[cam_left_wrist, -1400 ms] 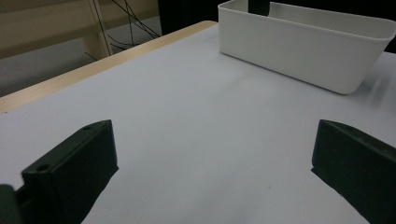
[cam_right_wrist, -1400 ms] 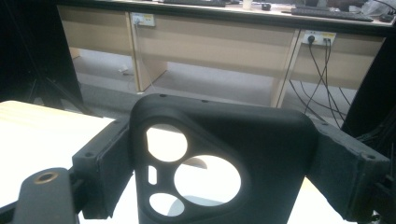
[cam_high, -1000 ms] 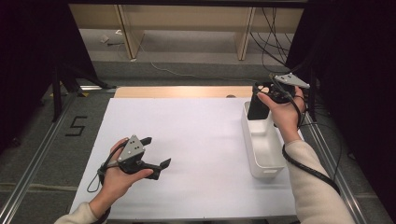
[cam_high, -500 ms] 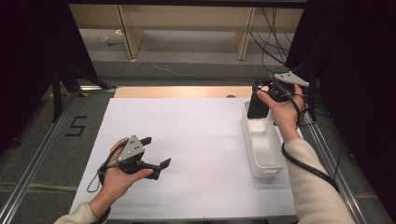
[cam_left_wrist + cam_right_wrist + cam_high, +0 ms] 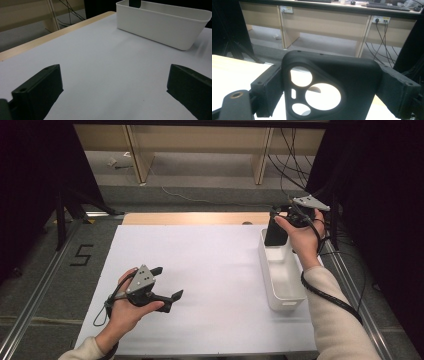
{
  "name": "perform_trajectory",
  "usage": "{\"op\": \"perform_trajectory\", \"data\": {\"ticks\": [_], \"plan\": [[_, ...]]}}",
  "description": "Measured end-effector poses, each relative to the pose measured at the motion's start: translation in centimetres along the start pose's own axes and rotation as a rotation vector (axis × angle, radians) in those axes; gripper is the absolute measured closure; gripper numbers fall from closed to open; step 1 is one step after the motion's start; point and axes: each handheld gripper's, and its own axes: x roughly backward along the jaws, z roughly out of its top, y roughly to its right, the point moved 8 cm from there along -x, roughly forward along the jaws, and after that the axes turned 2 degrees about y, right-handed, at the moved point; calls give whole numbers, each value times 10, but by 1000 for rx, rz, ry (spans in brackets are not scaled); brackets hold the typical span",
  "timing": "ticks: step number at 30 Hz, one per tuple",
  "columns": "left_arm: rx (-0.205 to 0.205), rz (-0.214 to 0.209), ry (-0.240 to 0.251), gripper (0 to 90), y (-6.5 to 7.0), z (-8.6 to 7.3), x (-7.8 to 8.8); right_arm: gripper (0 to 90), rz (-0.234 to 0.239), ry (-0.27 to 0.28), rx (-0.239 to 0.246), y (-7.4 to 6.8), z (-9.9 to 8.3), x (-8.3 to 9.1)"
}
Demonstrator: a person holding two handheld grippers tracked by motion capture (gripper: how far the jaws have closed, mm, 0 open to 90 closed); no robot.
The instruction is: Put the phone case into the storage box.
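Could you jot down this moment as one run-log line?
right gripper: jaws shut on phone case, over bin far end | left gripper: open, empty, over table

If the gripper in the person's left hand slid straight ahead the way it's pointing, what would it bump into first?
Probably the white bin. The left gripper stands open over bare white table, and the bin's side wall lies ahead, slightly right of centre, so it might only clip it.

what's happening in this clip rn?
A person works at a table with a gripper in each hand. The right gripper is shut on a black phone case, holding it upright over the far end of the white bin. The left gripper hangs open above the white sheet, holding nothing.
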Motion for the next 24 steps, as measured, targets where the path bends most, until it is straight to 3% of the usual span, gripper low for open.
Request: {"op": "perform_trajectory", "data": {"ticks": [24], "plan": [[0, 0, 1, 0, 0, 0, 0, 161, -9, -7, -6, 2, -4, -7]]}}
